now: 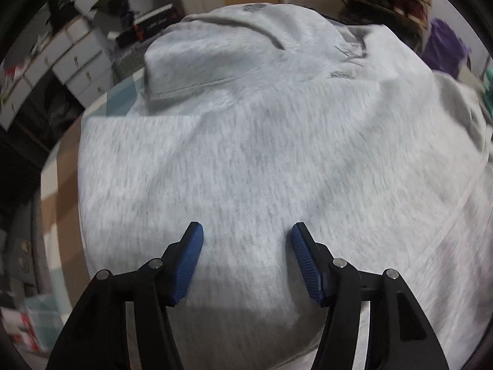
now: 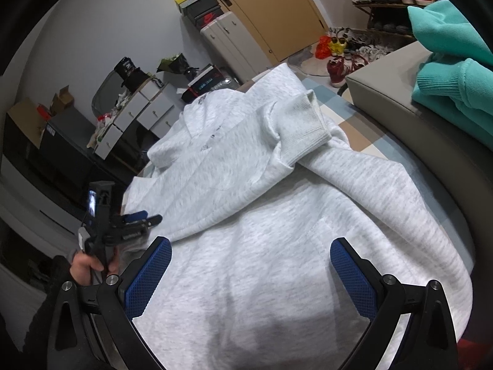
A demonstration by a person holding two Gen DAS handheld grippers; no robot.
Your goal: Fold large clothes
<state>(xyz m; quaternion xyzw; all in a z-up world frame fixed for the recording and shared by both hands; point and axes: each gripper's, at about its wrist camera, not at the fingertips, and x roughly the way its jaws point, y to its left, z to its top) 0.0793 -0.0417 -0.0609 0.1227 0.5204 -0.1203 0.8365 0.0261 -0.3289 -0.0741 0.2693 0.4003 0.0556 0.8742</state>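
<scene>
A light grey hoodie (image 1: 262, 154) lies spread over a checked cover and fills most of both views. In the right wrist view one sleeve (image 2: 262, 166) is folded across the body of the hoodie (image 2: 277, 262), its ribbed cuff (image 2: 305, 123) toward the far side. My left gripper (image 1: 247, 231) hovers just over the cloth with its blue pads apart and nothing pinched between them. From the right it shows as the left gripper (image 2: 144, 217) at the hoodie's left edge, held by a hand (image 2: 86, 265). My right gripper (image 2: 251, 243) stands open above the hoodie's near part, holding nothing.
A teal garment (image 2: 456, 86) lies on a grey cushion (image 2: 385, 92) at the right. The checked cover (image 2: 348, 123) shows beyond the cuff. White drawer units (image 2: 144, 114) with clutter line the left wall. Shoes (image 2: 339, 61) and a shoe rack stand by the door.
</scene>
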